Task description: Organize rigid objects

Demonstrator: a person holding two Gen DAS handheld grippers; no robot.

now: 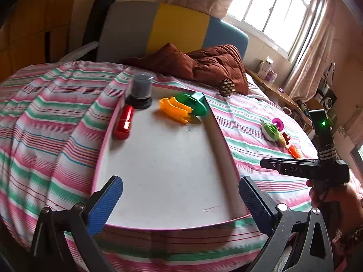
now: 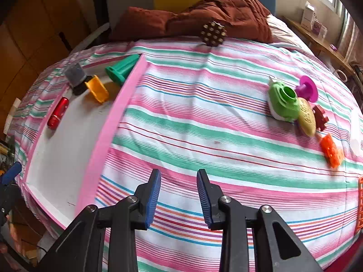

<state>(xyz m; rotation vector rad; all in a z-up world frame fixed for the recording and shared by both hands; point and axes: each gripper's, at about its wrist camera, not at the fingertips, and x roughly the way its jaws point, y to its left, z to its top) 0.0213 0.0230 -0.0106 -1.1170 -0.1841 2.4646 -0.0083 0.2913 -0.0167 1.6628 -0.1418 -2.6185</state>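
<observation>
- Left claw [image 1: 180,200]: blue-padded jaws spread wide, nothing between them; poised above the near end of the tray.
- Right claw [image 2: 178,198]: jaws narrowly apart, empty; striped bedspread showing through the gap; seen side-on in the left wrist view, gripped by a hand [image 1: 326,198].
- Tray [image 1: 216,133]: shallow, pink-rimmed, white floor; lying on the bed [image 2: 204,117] over a pink, green and white striped cover.
- Red cylinder [image 1: 123,122]: on its side, against the tray's left rim.
- Grey-capped container [image 1: 140,89]: upright on a black round base, far left corner of the tray, just beyond the red cylinder.
- Orange channel piece [image 1: 175,108]: lying at the far end of the tray, touching the green piece.
- Green flanged piece [image 1: 192,103]: on its side in the far right corner of the tray.
- Loose group on the cover, well apart from the tray, right side: light green round-holed piece [image 2: 284,103], magenta spool [image 2: 307,88], yellow oval [image 2: 306,119], dark red toothed piece [image 2: 320,114], orange block [image 2: 331,150]; first four crowded together, the orange block a little nearer.
- Brown studded block [image 2: 213,32]: alone at the far end of the cover, beside the rust-brown quilt [image 2: 226,2].
- Orange grid item [image 2: 360,204]: cut off at right edge; kind not discernible.
</observation>
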